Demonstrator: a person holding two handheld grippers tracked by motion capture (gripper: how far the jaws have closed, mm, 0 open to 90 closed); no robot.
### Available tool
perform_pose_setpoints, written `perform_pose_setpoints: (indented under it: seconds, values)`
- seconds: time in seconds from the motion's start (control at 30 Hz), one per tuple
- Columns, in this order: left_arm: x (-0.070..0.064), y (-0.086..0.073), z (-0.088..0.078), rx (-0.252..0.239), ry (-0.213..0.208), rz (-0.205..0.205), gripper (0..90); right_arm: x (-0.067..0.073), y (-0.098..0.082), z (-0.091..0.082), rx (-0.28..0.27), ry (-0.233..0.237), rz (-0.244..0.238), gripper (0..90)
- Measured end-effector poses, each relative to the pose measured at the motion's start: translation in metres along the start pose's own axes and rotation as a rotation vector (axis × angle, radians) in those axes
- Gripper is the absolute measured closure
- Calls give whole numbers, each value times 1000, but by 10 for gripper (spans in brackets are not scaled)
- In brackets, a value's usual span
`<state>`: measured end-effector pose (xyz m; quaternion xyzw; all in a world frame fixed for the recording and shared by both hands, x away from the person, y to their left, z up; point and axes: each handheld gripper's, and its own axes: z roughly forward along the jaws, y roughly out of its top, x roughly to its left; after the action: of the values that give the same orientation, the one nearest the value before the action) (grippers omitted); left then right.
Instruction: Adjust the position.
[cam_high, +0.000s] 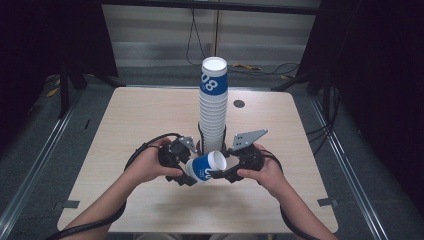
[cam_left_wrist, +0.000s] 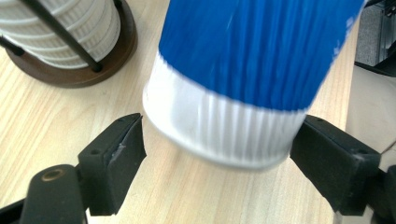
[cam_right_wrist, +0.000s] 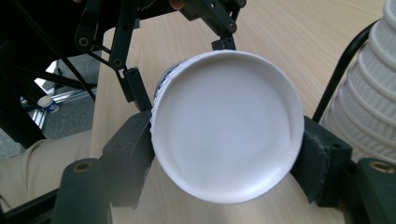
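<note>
A blue-and-white paper cup lies on its side between both grippers, above the table just before the tall cup stack. The right gripper clamps its rim end. The left gripper brackets the base, jaws apparently loosened, one pad standing clear.

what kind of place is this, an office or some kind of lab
Most likely a lab or recording setup, not an office: a lone wooden table walled in by dark curtains, cables trailing across the floor behind it, and a tall stack of paper cups.
</note>
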<state>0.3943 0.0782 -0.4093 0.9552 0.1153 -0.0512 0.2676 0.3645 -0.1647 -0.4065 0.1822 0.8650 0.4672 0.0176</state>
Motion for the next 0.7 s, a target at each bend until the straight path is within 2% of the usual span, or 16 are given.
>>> perform_pose_setpoints:
  seconds: [0.07, 0.2, 0.23, 0.27, 0.3, 0.33, 0.4, 0.53, 0.57, 0.63, 0.7]
  values:
    - [-1, -2, 0, -20, 0, -24, 177, -1, -1, -1, -2, 1, 3, 281]
    - [1, -6, 0, -32, 1, -15, 176, -1, -2, -4, -5, -15, 5, 281]
    - [0, -7, -1, -37, -1, -34, 176, -1, -3, -5, -7, -13, 9, 281]
    - [1, -7, -1, -34, -2, -15, 176, -2, -3, -5, -11, -11, 10, 281]
    - [1, -7, -1, -34, -2, -15, 176, -2, -3, -5, -11, -11, 10, 281]
    - [1, -9, -2, -51, 2, -29, 176, -2, -5, -7, -10, -21, 16, 281]
    - [2, -12, -3, -52, 6, -25, 176, -3, -6, -9, -14, -21, 23, 281]
    - [3, -15, -2, -57, 6, -41, 176, -4, -7, -11, -18, -29, 23, 281]
    - [4, -17, -2, -51, 2, -29, 175, -4, -7, -11, -19, -29, 23, 280]
    - [4, -20, 0, -76, 3, -57, 175, -4, -7, -12, -24, -33, 24, 281]
    - [4, -22, 2, -83, 8, -58, 174, -5, -7, -13, -26, -32, 28, 281]
